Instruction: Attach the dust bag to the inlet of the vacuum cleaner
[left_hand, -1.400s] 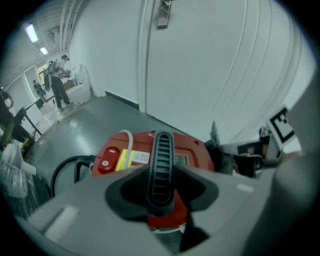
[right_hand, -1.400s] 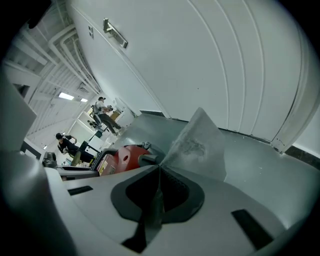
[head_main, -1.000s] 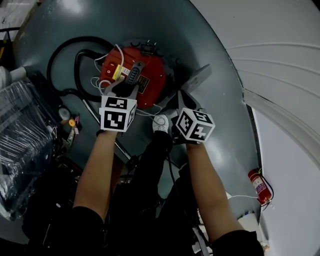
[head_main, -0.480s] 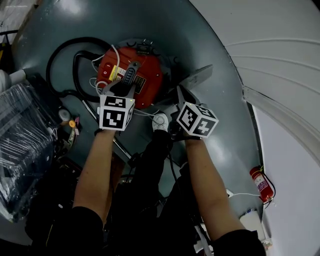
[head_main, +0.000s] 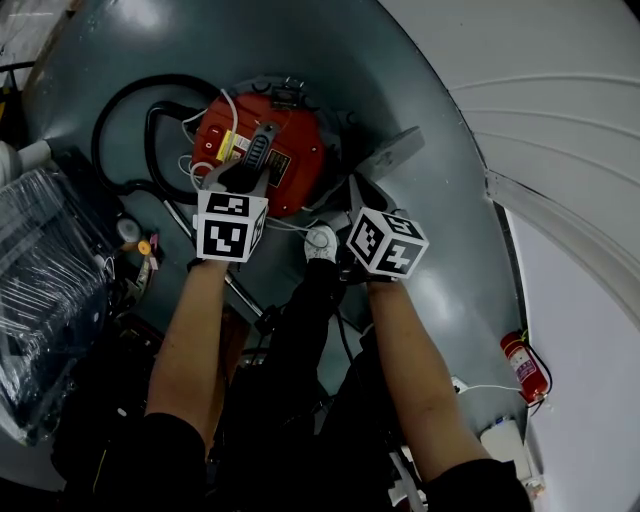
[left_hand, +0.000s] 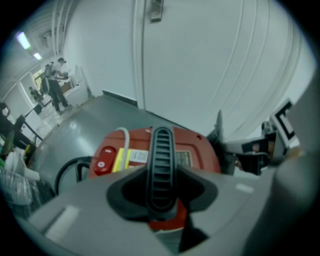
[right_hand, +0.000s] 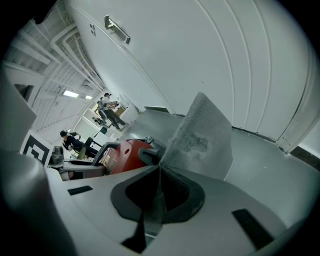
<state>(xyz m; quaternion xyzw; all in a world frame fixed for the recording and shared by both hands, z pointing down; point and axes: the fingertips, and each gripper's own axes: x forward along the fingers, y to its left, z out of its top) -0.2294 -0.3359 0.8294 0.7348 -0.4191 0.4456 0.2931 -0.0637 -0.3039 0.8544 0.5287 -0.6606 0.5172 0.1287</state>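
The red vacuum cleaner (head_main: 295, 170) stands on the dark grey floor, its black ribbed handle (head_main: 262, 148) across the top. My left gripper (head_main: 246, 172) reaches down onto that handle (left_hand: 161, 165), which sits between its jaws; they have just been closing a little and grip it. To the right, my right gripper (head_main: 358, 197) is shut on a corner of the grey felt dust bag (head_main: 396, 152), and the bag (right_hand: 200, 132) sticks up beyond the jaws beside the vacuum cleaner (right_hand: 129, 152). The inlet is not visible.
A black hose (head_main: 150, 105) loops left of the vacuum cleaner. A plastic-wrapped load (head_main: 40, 265) stands at the far left, a white wall (head_main: 560, 120) curves along the right, and a fire extinguisher (head_main: 525, 367) stands by it. The person's shoe (head_main: 321, 243) is between the grippers.
Almost nothing differs. The right gripper's cube has wobbled slightly with the bag still held; the left gripper stays on the handle.
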